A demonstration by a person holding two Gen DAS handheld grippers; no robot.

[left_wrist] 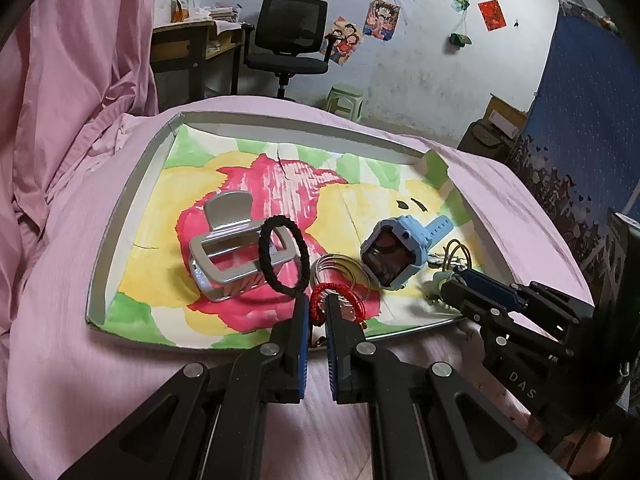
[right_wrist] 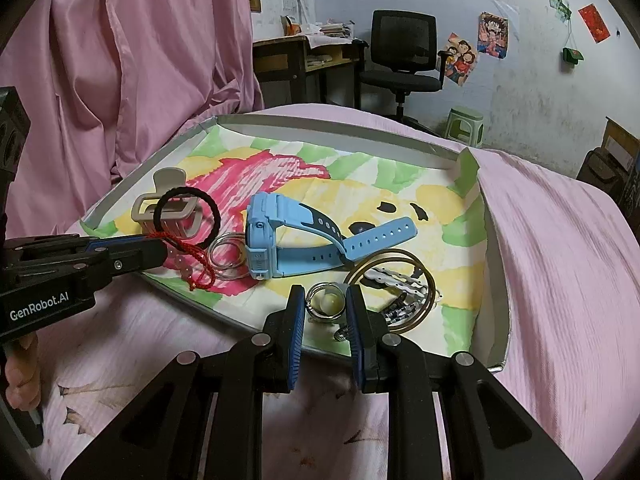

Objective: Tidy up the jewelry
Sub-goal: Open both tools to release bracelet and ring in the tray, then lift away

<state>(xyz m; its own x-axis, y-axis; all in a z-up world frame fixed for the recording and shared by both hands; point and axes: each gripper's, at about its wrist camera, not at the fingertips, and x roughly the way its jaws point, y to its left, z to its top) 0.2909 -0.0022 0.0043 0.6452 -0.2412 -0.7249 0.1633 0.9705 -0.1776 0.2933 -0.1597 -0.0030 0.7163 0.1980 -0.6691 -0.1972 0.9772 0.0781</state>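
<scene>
both tongs sit low at the near rim of the tray (right_wrist: 352, 126), and i read each as pinching something. left gripper (left_wrist: 316, 304) has its jaws nearly together on the red cord bracelet (left_wrist: 334, 300), which loops out past the tips; from the right wrist view the same red cord (right_wrist: 188, 250) trails off that gripper's tip (right_wrist: 160, 250). right gripper (right_wrist: 325, 300) is closed around a small metal ring with a pale stone (right_wrist: 326, 303), the pads touching its two sides. just beside it lie the thin gold bangles (right_wrist: 404, 258) with a white beaded piece (right_wrist: 400, 280) inside their loop. between the two grippers are the clear bangles (right_wrist: 228, 258) and the blue watch (right_wrist: 272, 236), standing on its edge with the strap stretched toward the right. further left a grey claw clip (left_wrist: 232, 256) has a black hair tie (left_wrist: 280, 260) leaning on it. everything rests on a painted paper lining (left_wrist: 248, 184) inside the tray, which sits on a pink bedsheet (right_wrist: 560, 260).
</scene>
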